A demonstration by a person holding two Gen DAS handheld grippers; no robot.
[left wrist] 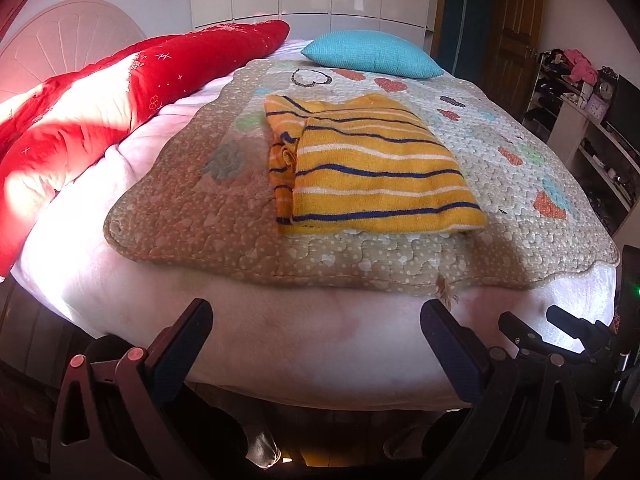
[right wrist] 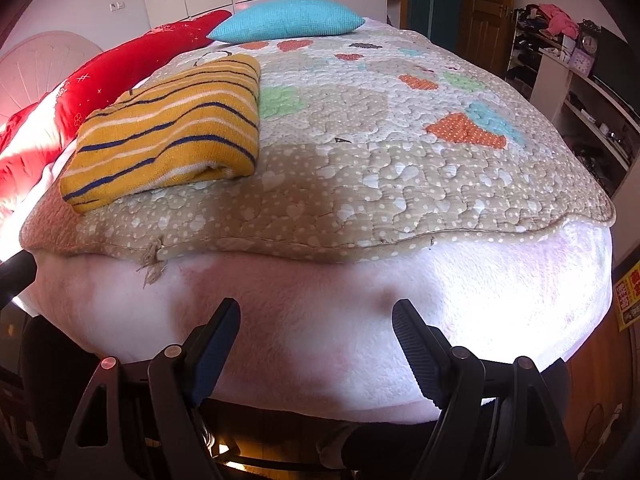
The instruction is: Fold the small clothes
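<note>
A folded yellow knitted garment with blue and white stripes [left wrist: 368, 168] lies flat on the patterned quilt [left wrist: 200, 208]; a sleeve edge shows along its left side. In the right wrist view the same garment [right wrist: 168, 132] sits at the left of the quilt [right wrist: 360, 184]. My left gripper [left wrist: 316, 312] hangs open over the near edge of the bed, well short of the garment, with nothing between its fingers. My right gripper [right wrist: 316, 312] is also open and empty at the bed's near edge, to the right of the garment. The right gripper's frame [left wrist: 568, 328] shows at the lower right of the left wrist view.
A pink blanket [right wrist: 320, 320] covers the mattress under the quilt. A red duvet [left wrist: 100, 92] is heaped along the left side. A turquoise pillow [left wrist: 372, 54] lies at the far end. Shelves with a clock [left wrist: 592, 120] stand at the right. A wooden door [right wrist: 486, 4] is behind.
</note>
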